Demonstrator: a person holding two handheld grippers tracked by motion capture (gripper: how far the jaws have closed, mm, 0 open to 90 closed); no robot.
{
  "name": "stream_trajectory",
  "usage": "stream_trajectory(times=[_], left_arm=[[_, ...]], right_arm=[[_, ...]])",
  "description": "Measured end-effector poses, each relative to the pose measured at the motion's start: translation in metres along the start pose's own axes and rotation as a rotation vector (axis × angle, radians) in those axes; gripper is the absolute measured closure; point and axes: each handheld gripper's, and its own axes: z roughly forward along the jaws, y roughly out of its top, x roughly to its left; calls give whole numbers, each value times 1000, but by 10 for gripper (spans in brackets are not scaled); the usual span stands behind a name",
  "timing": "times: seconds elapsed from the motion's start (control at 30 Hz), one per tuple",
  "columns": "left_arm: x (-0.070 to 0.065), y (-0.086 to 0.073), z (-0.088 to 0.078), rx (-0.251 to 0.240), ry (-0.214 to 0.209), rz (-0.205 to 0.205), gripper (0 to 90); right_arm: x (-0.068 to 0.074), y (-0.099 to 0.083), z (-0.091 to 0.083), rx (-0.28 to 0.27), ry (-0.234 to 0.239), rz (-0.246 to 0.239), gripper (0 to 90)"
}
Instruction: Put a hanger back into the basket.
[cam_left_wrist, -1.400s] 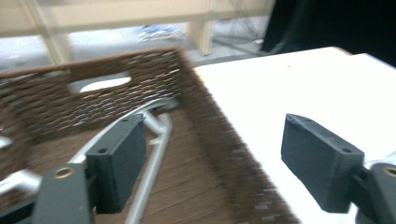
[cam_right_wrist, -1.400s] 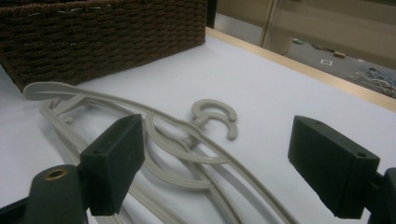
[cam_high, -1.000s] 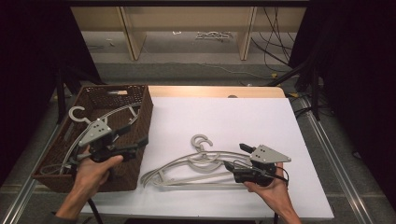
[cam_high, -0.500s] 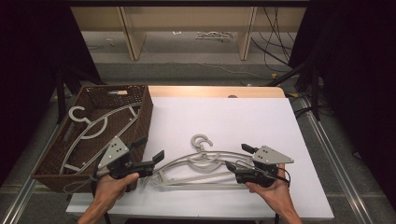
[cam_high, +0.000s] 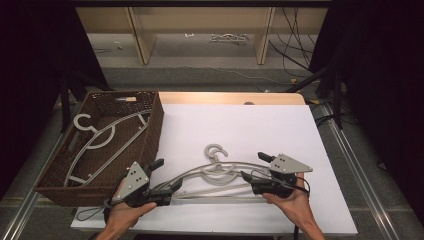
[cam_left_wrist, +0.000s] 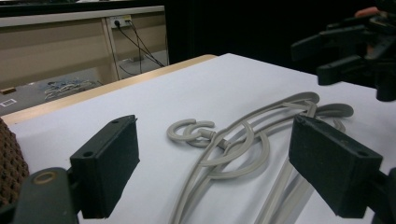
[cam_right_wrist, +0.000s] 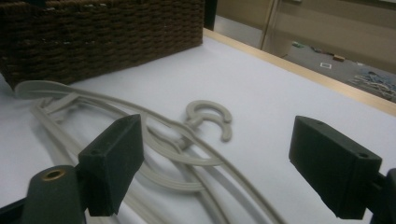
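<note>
Two or three grey plastic hangers (cam_high: 215, 167) lie stacked on the white table top (cam_high: 250, 125), hooks pointing away from me. My left gripper (cam_high: 167, 176) is open at the stack's left end, low over the table; in the left gripper view the hangers (cam_left_wrist: 233, 149) run between its wide-apart jaws. My right gripper (cam_high: 254, 166) is open at the stack's right end, and the hangers (cam_right_wrist: 177, 144) pass between its jaws too. Neither gripper holds anything. The right gripper (cam_left_wrist: 350, 51) also appears far off in the left gripper view.
A dark brown wicker basket (cam_high: 152, 127) stands at the table's left, its wall (cam_right_wrist: 93, 37) close to the stack's left end. Grey hangers (cam_high: 100, 135) lie inside it. Behind the table are a wooden edge (cam_high: 225, 97), shelving and floor cables.
My left gripper has come down from over the basket to the table at the left end of the hanger stack. The right gripper has barely moved.
</note>
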Motion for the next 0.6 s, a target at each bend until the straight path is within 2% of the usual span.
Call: stream_trajectory(times=[0.2,0.3,0.33,0.37,0.43,0.47,0.5,0.53,0.6], left_arm=[[-3,-1,-1,2,-16,13,158],[-2,-2,1,12,-22,14,158],[-3,-3,1,15,-23,-2,158],[-2,-3,2,17,-24,9,158],[-2,-3,2,10,-31,7,159],[-2,-3,1,18,-26,9,158],[-2,-3,1,18,-26,9,158],[-2,-3,1,17,-27,8,158],[-2,-3,2,22,-31,12,158]], right_arm=[[-17,4,12,56,-10,-4,206],[-28,5,24,142,7,-47,235],[-30,5,28,164,16,-50,240],[-33,5,31,189,19,-62,252],[-36,6,34,203,16,-74,262],[-41,7,40,238,25,-84,283],[-44,8,43,240,21,-107,298],[-44,8,43,240,21,-107,298],[-48,11,51,289,39,-118,335]])
